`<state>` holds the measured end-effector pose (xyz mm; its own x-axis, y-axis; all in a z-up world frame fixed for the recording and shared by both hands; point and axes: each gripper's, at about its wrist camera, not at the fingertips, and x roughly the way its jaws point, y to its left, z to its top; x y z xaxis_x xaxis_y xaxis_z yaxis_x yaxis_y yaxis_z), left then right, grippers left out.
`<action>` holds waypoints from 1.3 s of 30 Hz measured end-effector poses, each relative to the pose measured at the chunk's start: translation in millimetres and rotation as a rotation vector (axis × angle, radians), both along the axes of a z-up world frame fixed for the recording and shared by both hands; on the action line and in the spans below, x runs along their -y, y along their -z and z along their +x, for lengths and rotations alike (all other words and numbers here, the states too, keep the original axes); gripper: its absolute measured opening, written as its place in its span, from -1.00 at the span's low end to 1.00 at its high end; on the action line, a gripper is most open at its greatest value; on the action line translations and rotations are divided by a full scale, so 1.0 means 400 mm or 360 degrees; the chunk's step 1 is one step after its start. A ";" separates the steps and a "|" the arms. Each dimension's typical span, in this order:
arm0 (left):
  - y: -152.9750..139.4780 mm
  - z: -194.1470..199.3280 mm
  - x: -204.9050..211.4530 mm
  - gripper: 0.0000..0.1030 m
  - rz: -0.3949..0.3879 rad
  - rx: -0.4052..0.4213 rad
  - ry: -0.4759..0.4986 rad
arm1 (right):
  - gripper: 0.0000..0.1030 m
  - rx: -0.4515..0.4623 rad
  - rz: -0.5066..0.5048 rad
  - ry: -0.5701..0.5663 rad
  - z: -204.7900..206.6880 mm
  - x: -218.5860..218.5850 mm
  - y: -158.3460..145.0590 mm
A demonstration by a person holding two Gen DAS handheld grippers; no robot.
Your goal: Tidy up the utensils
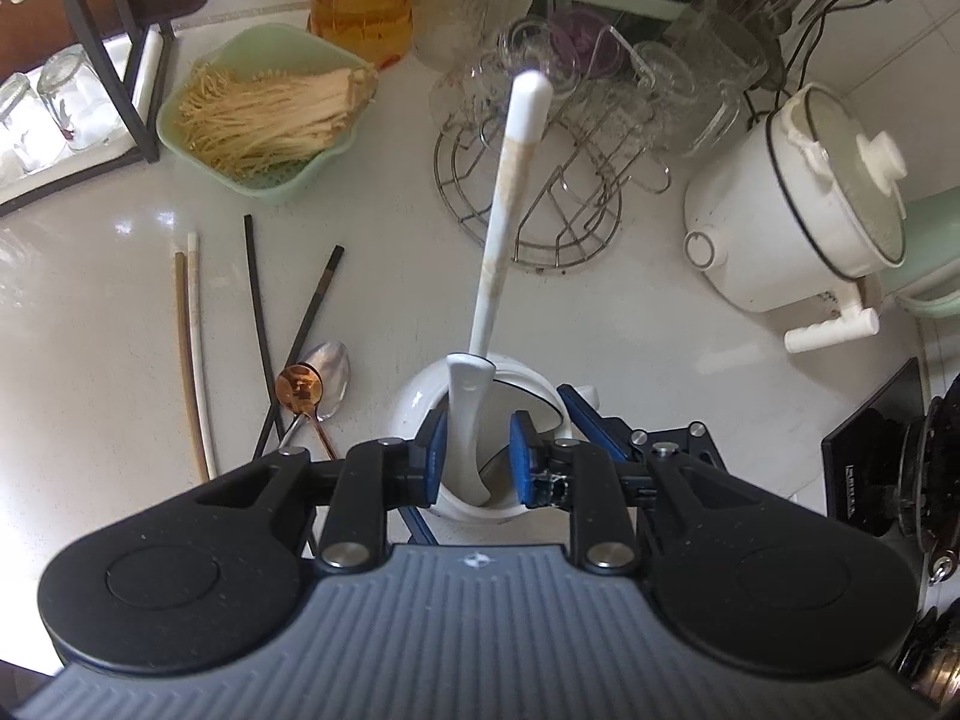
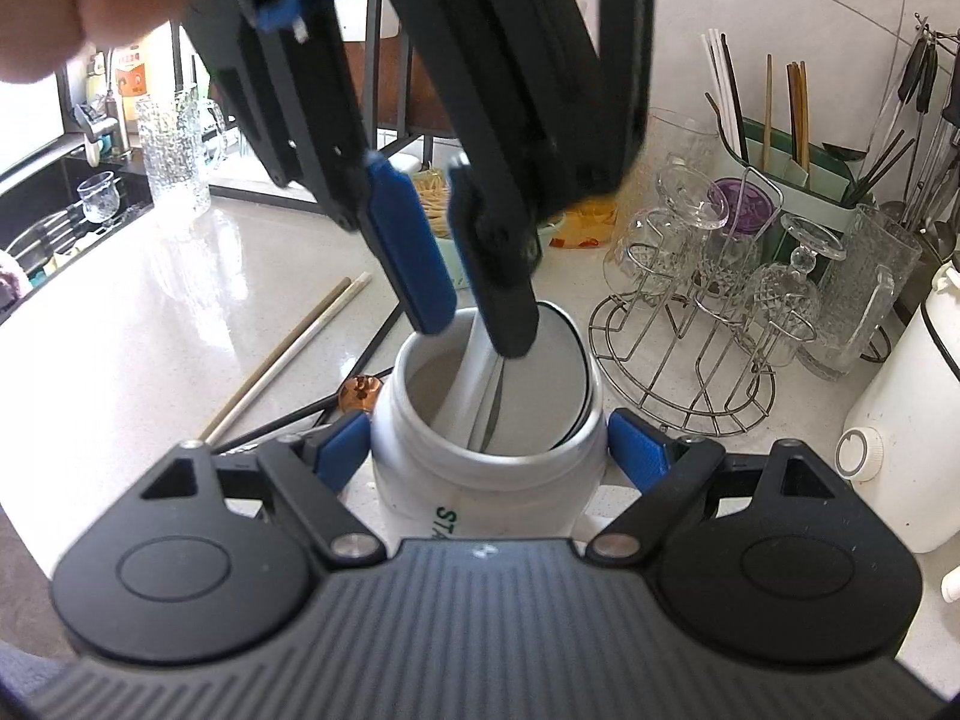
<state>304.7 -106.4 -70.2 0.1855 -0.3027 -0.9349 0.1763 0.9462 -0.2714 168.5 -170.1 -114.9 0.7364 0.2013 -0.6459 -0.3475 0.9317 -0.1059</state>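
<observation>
Two grippers meet at one white mug standing on the pale countertop. Nearest in the right wrist view, the right gripper is clamped on the mug, a blue pad pressed against each side of its body just under the rim. Above it the left gripper points steeply down over the mug's mouth, its jaws parted with a white spoon between them; gaps show on both sides of the spoon, so the pads do not press on it. The spoon's bowl end sits inside the mug, alongside a dark-edged utensil that cannot be made out clearly, and its long handle sticks up out of the mug and leans toward the far side.

Just left of the mug, on the countertop, lie a copper spoon and a silver spoon, their bowls touching. Beside them are two black chopsticks crossing near their near ends and, further left, a pale pair of chopsticks lying side by side.

Farther back, a wire rack holds upturned glasses, with a white lidded pot to its right. At far left a green basket holds enoki mushrooms, and behind the rack a green holder keeps upright chopsticks.
</observation>
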 end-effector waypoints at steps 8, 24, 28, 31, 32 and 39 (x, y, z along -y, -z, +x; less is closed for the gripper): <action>-0.057 -0.051 -0.050 -0.42 -0.0064 0.0135 -0.0027 | 0.72 -0.0002 0.0001 0.0012 0.002 -0.002 0.001; -0.107 -0.153 -0.202 -0.34 -0.0119 0.0434 -0.0136 | 0.72 -0.0023 -0.0006 0.0054 0.006 -0.012 -0.002; -0.074 -0.170 -0.257 -0.34 -0.0138 0.0409 -0.0180 | 0.72 -0.0033 -0.0009 0.0057 0.009 -0.013 -0.004; -0.044 -0.195 -0.282 -0.34 -0.0135 0.0408 -0.0169 | 0.72 -0.0038 -0.0014 0.0052 0.011 -0.013 -0.004; -0.030 -0.204 -0.291 -0.34 -0.0144 0.0398 -0.0165 | 0.72 -0.0039 -0.0017 0.0048 0.012 -0.014 -0.004; 0.085 -0.248 -0.322 -0.34 -0.0173 0.0266 -0.0087 | 0.72 -0.0055 -0.0025 0.0018 0.017 -0.010 -0.006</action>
